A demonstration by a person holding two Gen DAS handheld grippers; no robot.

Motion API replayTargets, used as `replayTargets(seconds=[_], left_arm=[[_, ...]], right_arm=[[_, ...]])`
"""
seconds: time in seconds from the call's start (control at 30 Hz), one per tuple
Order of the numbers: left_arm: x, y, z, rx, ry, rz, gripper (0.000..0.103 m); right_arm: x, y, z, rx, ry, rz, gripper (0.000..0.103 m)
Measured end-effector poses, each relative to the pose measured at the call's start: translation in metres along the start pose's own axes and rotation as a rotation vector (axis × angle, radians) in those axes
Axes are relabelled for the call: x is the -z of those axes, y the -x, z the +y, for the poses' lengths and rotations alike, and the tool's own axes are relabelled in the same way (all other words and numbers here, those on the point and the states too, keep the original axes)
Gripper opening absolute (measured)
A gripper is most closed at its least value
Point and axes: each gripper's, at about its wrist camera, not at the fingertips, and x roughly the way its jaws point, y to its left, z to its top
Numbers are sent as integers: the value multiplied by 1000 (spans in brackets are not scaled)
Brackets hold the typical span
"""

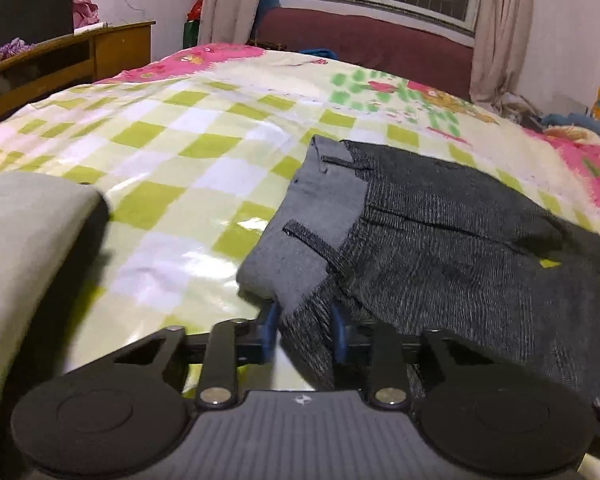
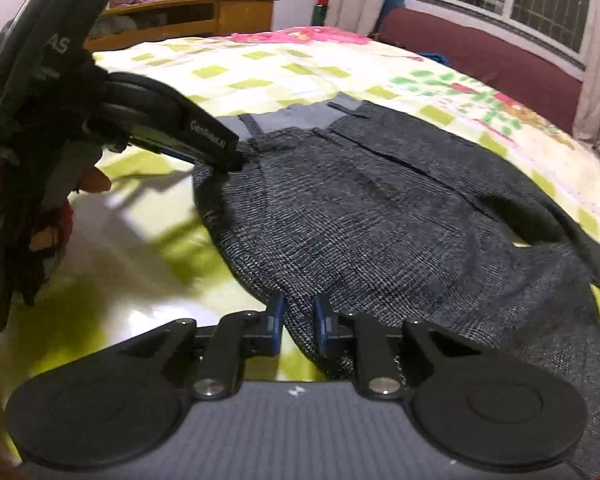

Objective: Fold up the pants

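Observation:
Dark grey checked pants (image 1: 440,248) lie on the bed, with the lighter grey waistband lining (image 1: 316,216) turned out. My left gripper (image 1: 305,320) is shut on the pants' near edge by the waistband. In the right wrist view the pants (image 2: 380,208) spread across the bed. My right gripper (image 2: 299,316) is shut on a fold of their near edge. The left gripper (image 2: 230,162) shows there too, pinching the waistband corner at the left.
The bed has a glossy yellow-green checked cover (image 1: 172,184). A wooden desk (image 1: 100,48) stands at the far left, a maroon sofa (image 1: 364,40) under the window at the back. A grey sleeve (image 1: 24,240) fills the left edge.

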Motion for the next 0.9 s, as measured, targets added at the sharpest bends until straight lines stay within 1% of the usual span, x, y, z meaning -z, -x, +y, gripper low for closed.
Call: replayTargets(seconds=[0.07,0.1,0.13,0.17,0.2,0.23,0.3,0.33,0.37,0.4,0.43,0.47,0.5,0.57,0.6,0.63,0.7,0.73,0.77,0.8,0.83,0.9], left_arm=[[5,12,11,-38,-26,5,35],[9,18,16,-71,-42,12,26],[13,23,23,-128,-60,19,26],[16,26,30,-160,-67,21,26],[19,31,36,-176,-70,24,26],[22,38,41,-175,-61,21,26],[23,52,40,-152,-65,2,26],[23,58,33,-141,-91,-20,26],[23,65,21,-122,-128,-45,26],[23,69,9,-92,-163,-63,26],[23,70,-7,-48,-199,-70,27],[25,68,-25,-1,-228,-72,27],[26,65,-41,37,-251,-68,27],[31,57,-84,119,-314,-52,27],[34,54,-104,156,-344,-49,27],[39,50,-129,201,-385,-46,27],[48,44,-172,268,-451,-39,27],[53,40,-196,303,-481,-33,27],[58,37,-216,333,-505,-25,27],[62,33,-235,361,-528,-15,27],[66,30,-257,387,-553,-10,28],[74,24,-289,409,-594,-6,28]], right_arm=[[-1,4,12,-46,8,-5,17],[-2,6,18,-68,12,-6,17],[-2,8,26,-80,18,-9,18],[-3,8,30,-79,21,-15,22],[-3,8,32,-75,14,-14,24],[-4,11,29,-81,-12,-14,24],[-4,23,12,-117,-122,-17,23],[-2,34,1,-116,-175,-22,24],[4,48,-13,-91,-221,-33,27],[13,63,-28,-47,-260,-44,30],[25,79,-49,17,-307,-49,35],[39,93,-73,90,-361,-45,38],[55,106,-96,161,-411,-33,38],[94,132,-156,345,-541,10,38],[116,147,-190,437,-636,33,38],[137,162,-220,499,-731,37,39],[178,195,-277,611,-914,16,40],[196,210,-301,666,-980,-2,41],[210,221,-319,703,-1028,-21,41],[223,230,-336,722,-1075,-41,41],[236,237,-353,727,-1126,-57,41],[253,239,-379,728,-1204,-74,41]])
